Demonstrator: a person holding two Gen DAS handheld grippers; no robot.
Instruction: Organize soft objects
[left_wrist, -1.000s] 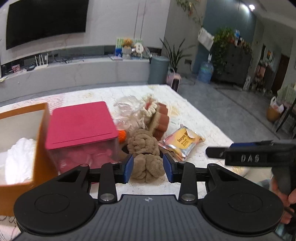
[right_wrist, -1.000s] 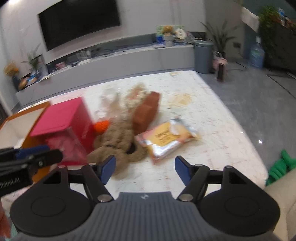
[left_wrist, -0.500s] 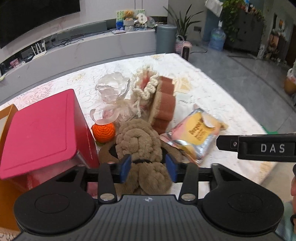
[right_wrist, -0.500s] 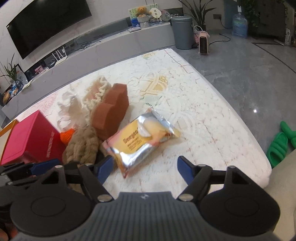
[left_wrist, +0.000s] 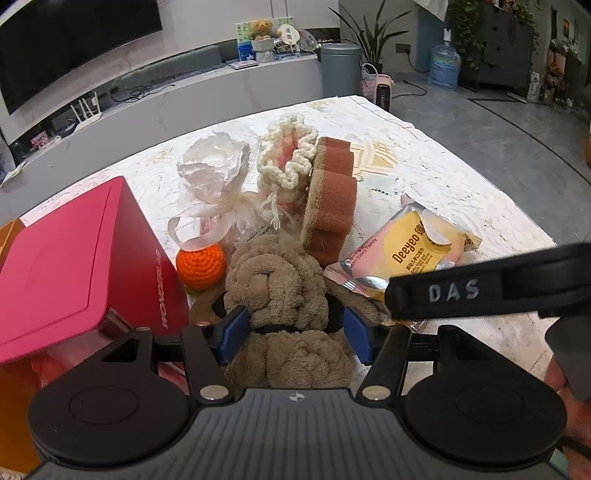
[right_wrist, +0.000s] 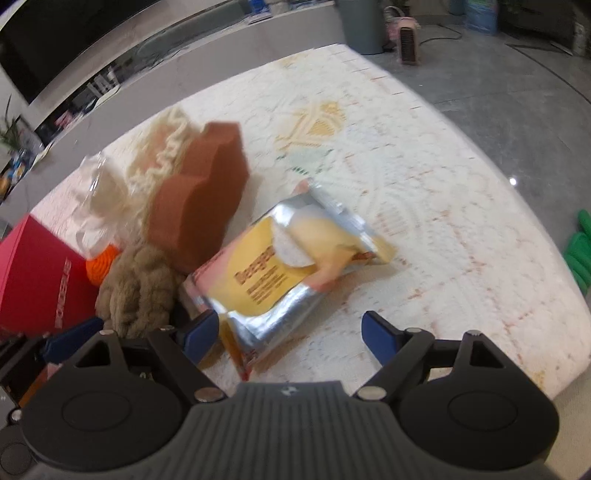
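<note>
Left hand-held gripper (left_wrist: 293, 334) half-open around brown plush knot (left_wrist: 277, 284)

The fluffy brown knotted plush toy (left_wrist: 284, 295) serves as landmark. In the left wrist view its near end disappears behind the left gripper's (left_wrist: 291, 330) black body, so whether the blue pads actually touch it cannot be told. Right of the toy, the black bar of the right gripper (left_wrist: 491, 284) covers the near corner of the yellow-and-silver foil snack packet (left_wrist: 410, 247). Left of the toy, the pink lidded box (left_wrist: 74, 266) runs off the picture's edge, and the orange container (left_wrist: 14, 384) beside it shows only a sliver. In the right wrist view the toy, the brown scalloped sponge (right_wrist: 199, 192) behind it and the packet's lettering are smeared by motion blur and unreadable.
</note>
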